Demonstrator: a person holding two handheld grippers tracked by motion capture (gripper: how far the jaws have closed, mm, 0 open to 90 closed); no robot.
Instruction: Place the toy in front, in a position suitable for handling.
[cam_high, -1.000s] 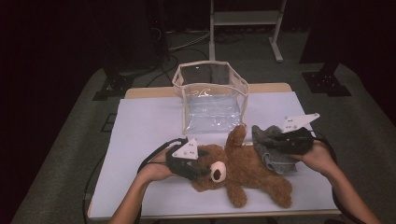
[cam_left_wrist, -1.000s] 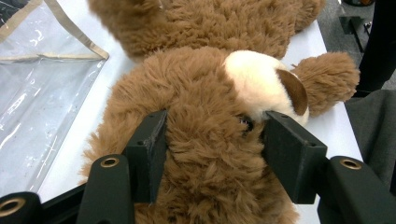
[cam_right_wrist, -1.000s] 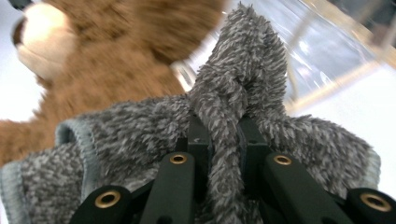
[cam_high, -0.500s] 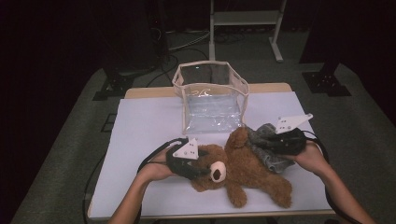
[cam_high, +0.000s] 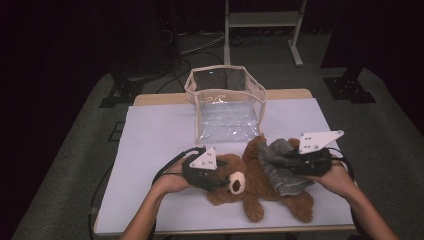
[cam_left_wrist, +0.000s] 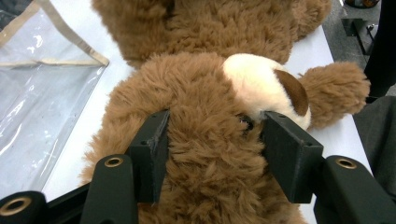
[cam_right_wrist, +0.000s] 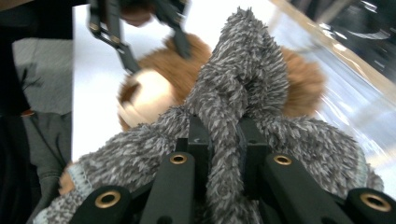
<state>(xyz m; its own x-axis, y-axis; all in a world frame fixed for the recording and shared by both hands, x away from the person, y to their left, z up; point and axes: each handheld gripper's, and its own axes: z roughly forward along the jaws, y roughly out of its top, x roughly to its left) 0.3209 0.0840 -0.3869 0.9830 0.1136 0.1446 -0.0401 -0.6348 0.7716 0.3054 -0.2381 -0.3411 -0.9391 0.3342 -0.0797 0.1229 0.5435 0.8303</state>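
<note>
Item: clear pouch near my table's far edge, contents unclear; my left tongs clench the teddy bear, right tongs the grey garment.

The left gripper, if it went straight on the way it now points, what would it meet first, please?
Its jaws already straddle the teddy bear's head, so the left gripper would push deeper into that fur at once, the bear's body lying just beyond.

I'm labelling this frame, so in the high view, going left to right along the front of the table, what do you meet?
Left hand-held gripper → teddy bear's head → grey fuzzy garment on the bear's body → right hand-held gripper.
</note>
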